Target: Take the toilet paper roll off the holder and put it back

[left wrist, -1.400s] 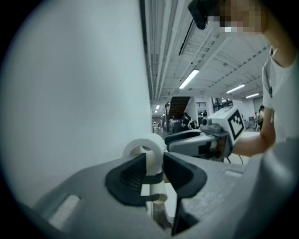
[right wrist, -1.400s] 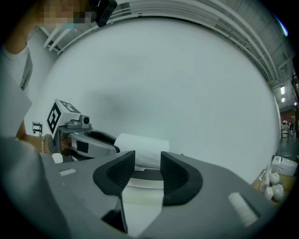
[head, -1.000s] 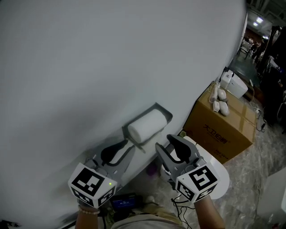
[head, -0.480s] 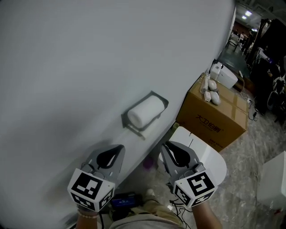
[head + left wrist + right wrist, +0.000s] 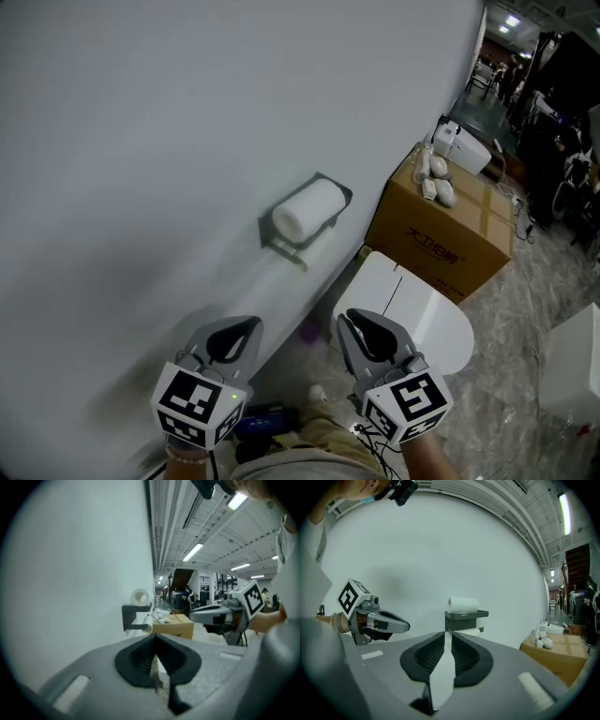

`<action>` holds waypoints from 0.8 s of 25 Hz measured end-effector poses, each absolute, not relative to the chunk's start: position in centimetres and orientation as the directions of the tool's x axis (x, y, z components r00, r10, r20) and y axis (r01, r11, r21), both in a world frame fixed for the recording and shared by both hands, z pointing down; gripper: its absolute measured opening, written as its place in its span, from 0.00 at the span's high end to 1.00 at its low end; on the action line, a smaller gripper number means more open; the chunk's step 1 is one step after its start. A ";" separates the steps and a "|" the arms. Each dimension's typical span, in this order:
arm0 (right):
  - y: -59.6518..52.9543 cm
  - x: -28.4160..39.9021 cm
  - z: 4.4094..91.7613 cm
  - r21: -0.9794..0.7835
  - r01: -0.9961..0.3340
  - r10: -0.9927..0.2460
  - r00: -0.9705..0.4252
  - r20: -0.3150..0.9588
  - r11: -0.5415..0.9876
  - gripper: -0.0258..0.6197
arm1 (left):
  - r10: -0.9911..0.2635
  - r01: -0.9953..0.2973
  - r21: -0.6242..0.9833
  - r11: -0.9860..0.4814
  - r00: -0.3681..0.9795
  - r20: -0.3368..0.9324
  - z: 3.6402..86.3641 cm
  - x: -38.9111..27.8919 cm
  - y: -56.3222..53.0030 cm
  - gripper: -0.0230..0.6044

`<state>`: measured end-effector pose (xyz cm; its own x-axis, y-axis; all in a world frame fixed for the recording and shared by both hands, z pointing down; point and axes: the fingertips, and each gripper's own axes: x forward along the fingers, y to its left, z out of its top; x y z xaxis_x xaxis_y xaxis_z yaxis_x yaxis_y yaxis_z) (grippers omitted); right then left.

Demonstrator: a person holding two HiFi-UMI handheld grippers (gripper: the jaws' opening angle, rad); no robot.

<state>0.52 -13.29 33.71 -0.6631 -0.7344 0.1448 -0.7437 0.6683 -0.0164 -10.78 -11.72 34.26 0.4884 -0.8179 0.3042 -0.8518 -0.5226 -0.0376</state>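
Note:
A white toilet paper roll (image 5: 307,211) lies on top of the dark grey wall holder (image 5: 278,246); it also shows in the right gripper view, roll (image 5: 463,604) on holder (image 5: 467,616), and in the left gripper view, roll (image 5: 139,596). A second white roll shape (image 5: 469,631) hangs under the shelf. My left gripper (image 5: 236,334) is shut and empty, well below and left of the holder. My right gripper (image 5: 360,330) is beside it, jaws drawn together to a thin slit with nothing between them. Neither touches the roll.
A plain white wall (image 5: 169,122) fills the left. A cardboard box (image 5: 441,248) with small white objects (image 5: 431,178) on top stands right of the holder. A white toilet lid (image 5: 417,319) lies below, close to my right gripper. Floor clutter sits by the person's feet.
Both grippers have drawn back from the holder and their jaws have gone from open to shut. The roll stays on the holder.

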 end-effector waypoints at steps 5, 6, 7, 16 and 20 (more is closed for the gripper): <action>-11.2 0.7 34.6 -0.021 -0.758 -0.747 -0.646 0.157 0.652 0.88 | -0.809 -0.852 -0.015 -0.523 0.491 0.324 35.6 -11.0 -9.7 0.97; -10.8 0.7 34.6 -0.023 -0.761 -0.749 -0.643 0.159 0.649 0.88 | -0.807 -0.852 -0.011 -0.524 0.492 0.327 35.8 -11.0 -9.4 0.97; -10.5 0.8 34.7 -0.023 -0.763 -0.751 -0.640 0.160 0.646 0.88 | -0.805 -0.851 -0.006 -0.525 0.494 0.330 36.0 -11.0 -9.0 0.97; -8.0 0.6 35.3 -0.011 -0.776 -0.764 -0.624 0.167 0.631 0.90 | -0.788 -0.837 0.013 -0.547 0.520 0.330 36.8 -11.1 -6.9 0.98; -7.6 0.6 35.6 -0.014 -0.782 -0.769 -0.615 0.173 0.623 0.90 | -0.784 -0.833 0.013 -0.553 0.525 0.332 37.0 -11.1 -6.5 0.97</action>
<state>0.62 -7.62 35.57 -0.6153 -0.7691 0.1729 -0.7823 0.6227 -0.0141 -11.10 -6.51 37.01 0.5249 -0.7837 0.3322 -0.8334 -0.5525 0.0134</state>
